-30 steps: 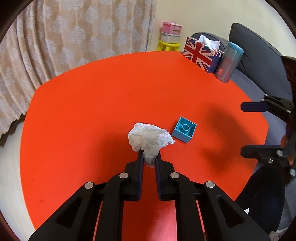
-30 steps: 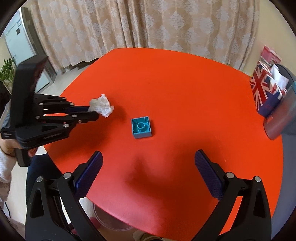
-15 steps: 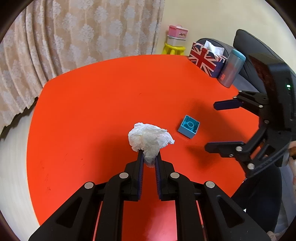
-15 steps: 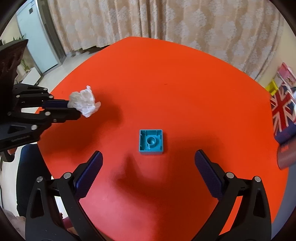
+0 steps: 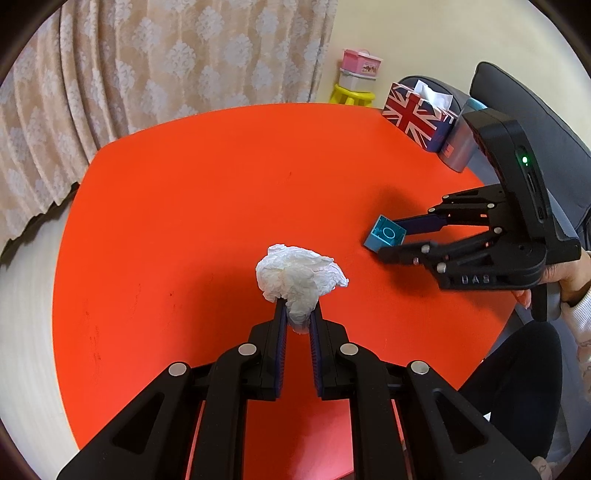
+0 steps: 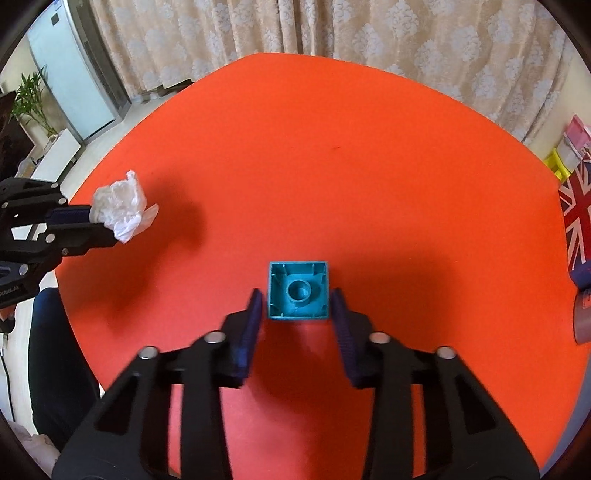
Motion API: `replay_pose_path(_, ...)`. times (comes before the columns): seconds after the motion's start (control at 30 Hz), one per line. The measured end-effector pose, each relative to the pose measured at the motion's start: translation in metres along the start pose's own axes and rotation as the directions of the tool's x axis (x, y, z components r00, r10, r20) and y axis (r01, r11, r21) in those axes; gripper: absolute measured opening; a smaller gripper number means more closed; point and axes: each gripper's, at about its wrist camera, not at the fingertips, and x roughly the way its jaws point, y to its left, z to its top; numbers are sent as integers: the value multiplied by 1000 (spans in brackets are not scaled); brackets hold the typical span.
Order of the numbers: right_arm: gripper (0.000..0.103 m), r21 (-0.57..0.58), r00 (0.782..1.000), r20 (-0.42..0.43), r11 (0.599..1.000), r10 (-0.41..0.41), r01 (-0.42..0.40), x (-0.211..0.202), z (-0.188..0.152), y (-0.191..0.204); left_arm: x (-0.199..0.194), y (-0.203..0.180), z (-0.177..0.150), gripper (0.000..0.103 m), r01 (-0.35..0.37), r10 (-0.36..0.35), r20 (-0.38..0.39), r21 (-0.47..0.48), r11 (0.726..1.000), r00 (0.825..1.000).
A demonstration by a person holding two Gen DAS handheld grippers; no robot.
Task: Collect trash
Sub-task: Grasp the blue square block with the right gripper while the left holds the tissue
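Note:
My left gripper [image 5: 297, 312] is shut on a crumpled white tissue [image 5: 297, 275] and holds it above the red table [image 5: 203, 192]. The tissue also shows at the left of the right wrist view [image 6: 123, 206]. A blue hollow toy block [image 6: 298, 290] lies open side up on the table. My right gripper [image 6: 297, 297] is low at the table with its fingers on either side of the block, a small gap showing on each side. In the left wrist view the right gripper [image 5: 386, 238] reaches the block [image 5: 384, 238] from the right.
A Union Jack tissue box [image 5: 417, 114] and a grey-blue cup [image 5: 460, 147] stand at the table's far right edge. A dark chair [image 5: 535, 122] sits behind them. Curtains [image 6: 332, 33] hang beyond the table. A yellow stool with small boxes [image 5: 354, 86] stands by the wall.
My right gripper has moved forward and down to the blue block and narrowed its wide-open fingers around it. The left gripper has kept holding the tissue.

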Motion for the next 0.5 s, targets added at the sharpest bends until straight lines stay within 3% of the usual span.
replay_pose_path(0.17,32,8,1000,27,1000,-5,4,-12,-4,2,-5,-6,-5,11,6,-6,4,4,1000,1000)
replay_pose_path(0.5,32,39,995,91,999,-32,28,-78,-37,23,-35,-34,-22,11,23,-25,34,42,999,999)
